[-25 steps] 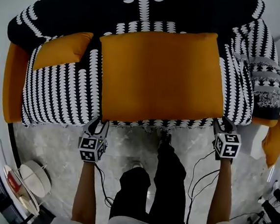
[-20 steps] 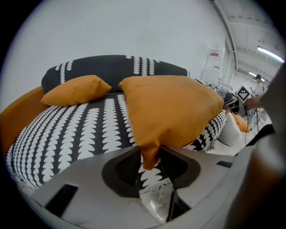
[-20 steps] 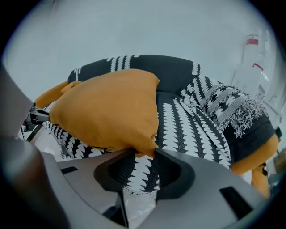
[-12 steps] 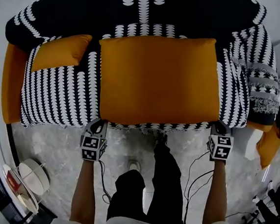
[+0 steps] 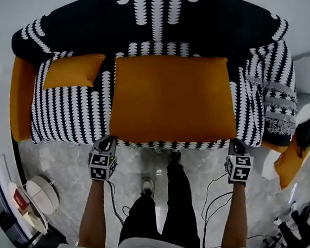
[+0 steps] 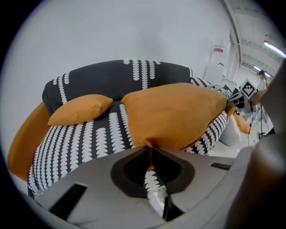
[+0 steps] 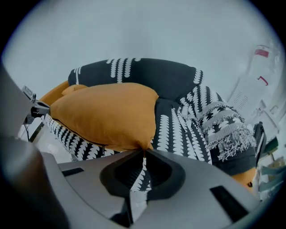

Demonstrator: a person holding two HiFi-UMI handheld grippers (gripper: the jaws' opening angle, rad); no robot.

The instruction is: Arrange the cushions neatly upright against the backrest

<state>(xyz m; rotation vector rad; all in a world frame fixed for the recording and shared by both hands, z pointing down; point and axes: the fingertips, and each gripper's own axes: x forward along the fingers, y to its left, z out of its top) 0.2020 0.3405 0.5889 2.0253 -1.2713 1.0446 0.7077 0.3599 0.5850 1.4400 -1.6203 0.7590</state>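
Note:
A large orange cushion [image 5: 173,101] lies flat on the black-and-white sofa seat [image 5: 68,115], in front of the dark backrest [image 5: 208,27]. My left gripper [image 5: 108,142] is at the cushion's near left corner, its jaws closing with the corner fabric [image 6: 149,146] pinched between them. My right gripper [image 5: 235,146] is shut on the near right corner [image 7: 142,145]. A small orange cushion [image 5: 73,70] leans at the left end of the seat, against the backrest.
A fringed patterned throw [image 5: 274,99] drapes over the sofa's right arm. Another orange cushion [image 5: 285,160] sits low beside that arm. A round white side table [image 5: 42,194] stands at the lower left. Cables [image 5: 214,192] trail on the marble floor by the person's legs [image 5: 163,203].
Both grippers have gone from open to closed on the large cushion's near corners. The right gripper has shifted a little to the left.

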